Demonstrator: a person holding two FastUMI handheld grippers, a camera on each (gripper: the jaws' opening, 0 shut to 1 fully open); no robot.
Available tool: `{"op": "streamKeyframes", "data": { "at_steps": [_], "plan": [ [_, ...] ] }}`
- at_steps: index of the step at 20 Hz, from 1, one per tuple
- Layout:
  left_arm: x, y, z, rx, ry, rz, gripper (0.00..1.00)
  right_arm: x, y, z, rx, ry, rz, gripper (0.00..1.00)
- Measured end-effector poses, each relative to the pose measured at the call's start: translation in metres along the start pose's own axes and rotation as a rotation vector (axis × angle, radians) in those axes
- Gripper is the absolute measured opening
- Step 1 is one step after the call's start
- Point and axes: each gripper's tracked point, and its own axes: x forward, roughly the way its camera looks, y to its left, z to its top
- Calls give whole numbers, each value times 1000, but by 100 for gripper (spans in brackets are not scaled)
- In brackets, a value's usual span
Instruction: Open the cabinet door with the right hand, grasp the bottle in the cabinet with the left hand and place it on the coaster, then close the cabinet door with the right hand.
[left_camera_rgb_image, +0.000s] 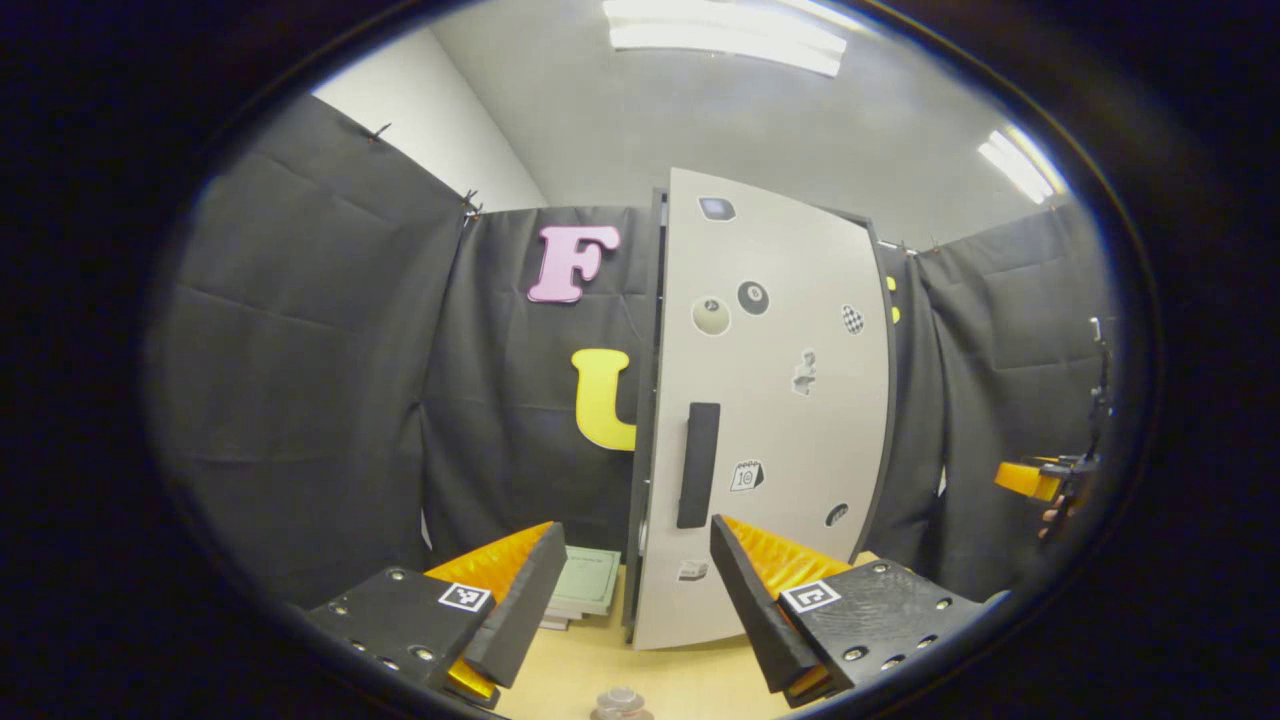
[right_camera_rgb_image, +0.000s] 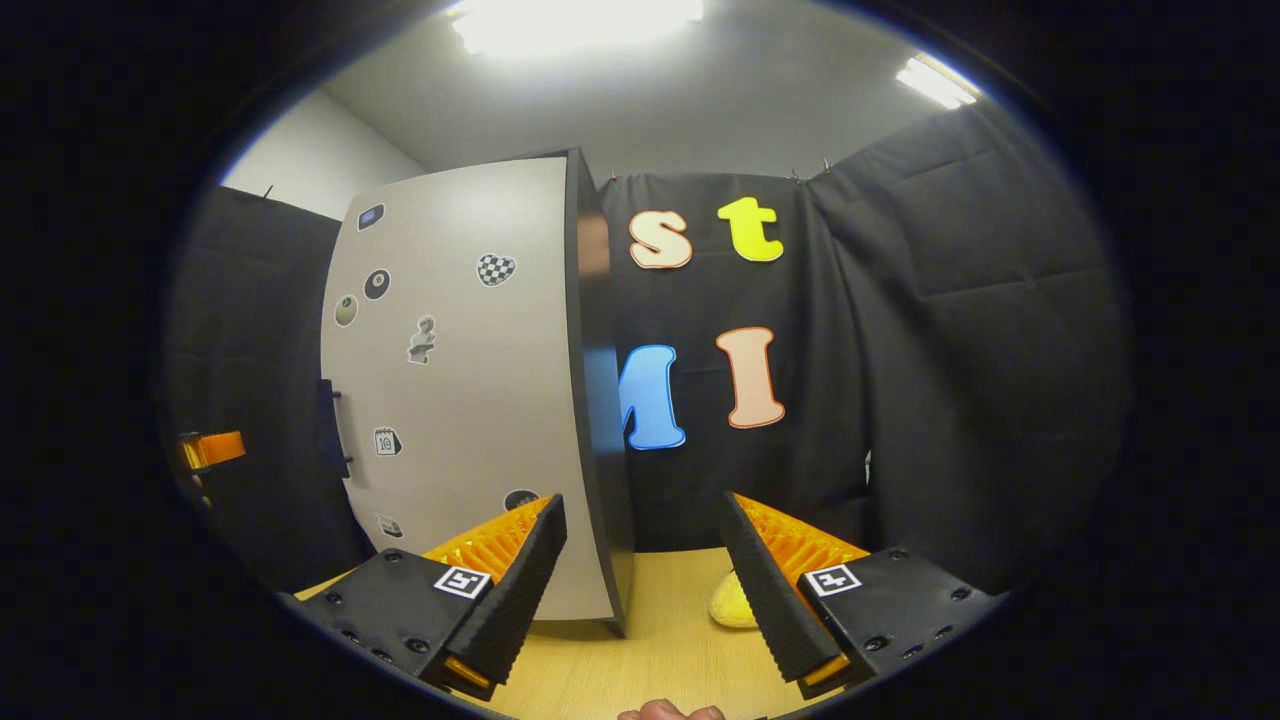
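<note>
The cabinet stands on the wooden table (left_camera_rgb_image: 700, 680), its grey sticker-covered door (left_camera_rgb_image: 790, 440) lying flat against the body, with a black handle (left_camera_rgb_image: 697, 465) near the door's left edge. My left gripper (left_camera_rgb_image: 634, 540) is open and empty, a short way in front of the handle. A small grey rounded cap (left_camera_rgb_image: 620, 703), perhaps the bottle's top, pokes up at the bottom edge between its fingers. My right gripper (right_camera_rgb_image: 642, 510) is open and empty, facing the cabinet's black right side (right_camera_rgb_image: 600, 420); the door (right_camera_rgb_image: 460, 380) and handle (right_camera_rgb_image: 328, 430) lie to its left.
Green notebooks (left_camera_rgb_image: 585, 580) lie on the table left of the cabinet. A yellow object (right_camera_rgb_image: 735, 605) sits on the table (right_camera_rgb_image: 660, 640) right of the cabinet. The other gripper shows far right (left_camera_rgb_image: 1040, 480) and far left (right_camera_rgb_image: 210, 450). A fingertip (right_camera_rgb_image: 670, 712) peeks in below.
</note>
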Motion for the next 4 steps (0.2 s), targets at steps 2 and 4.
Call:
{"op": "streamKeyframes", "data": {
  "at_steps": [2, 4],
  "plan": [
    [1, -1, 0, 10, -3, -6, 87, 1, -3, -3, 4, 6, -24, 98],
    [4, -2, -1, -7, -15, -18, 87, 1, -7, -6, -3, 8, -58, 98]
  ]
}}
